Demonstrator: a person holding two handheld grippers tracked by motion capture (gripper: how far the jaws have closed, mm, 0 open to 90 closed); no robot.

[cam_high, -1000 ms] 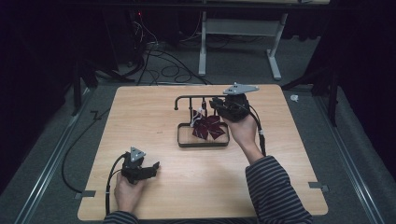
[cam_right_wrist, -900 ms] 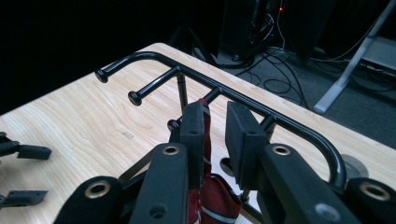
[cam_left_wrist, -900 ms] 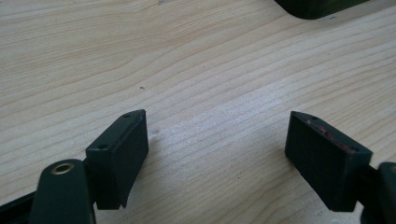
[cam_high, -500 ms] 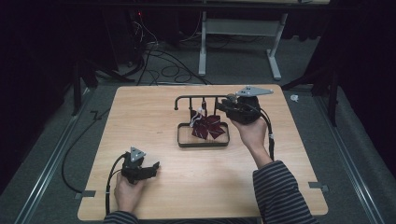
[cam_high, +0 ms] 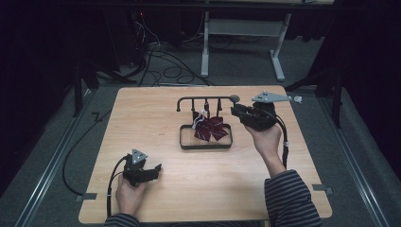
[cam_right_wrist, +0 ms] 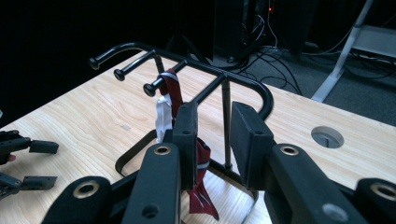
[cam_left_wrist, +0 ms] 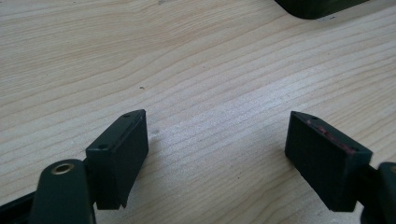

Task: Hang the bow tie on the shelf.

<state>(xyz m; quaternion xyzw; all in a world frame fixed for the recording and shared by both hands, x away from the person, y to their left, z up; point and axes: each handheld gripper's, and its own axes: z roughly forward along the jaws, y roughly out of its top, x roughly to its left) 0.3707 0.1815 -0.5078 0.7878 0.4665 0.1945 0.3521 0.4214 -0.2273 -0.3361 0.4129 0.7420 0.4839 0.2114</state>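
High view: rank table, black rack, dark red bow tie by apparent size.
1. Table, by far the largest.
2. Black rack, base and hook bar together.
3. Dark red bow tie, hanging from the rack, fitting within its base outline.

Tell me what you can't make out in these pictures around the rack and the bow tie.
- Bow tie: right gripper view, its middle is hidden behind the right tongs.
- Which peg it hangs on: high view, too small.
- Rack: left gripper view, cut off by the top edge.
- White tag: print too small.
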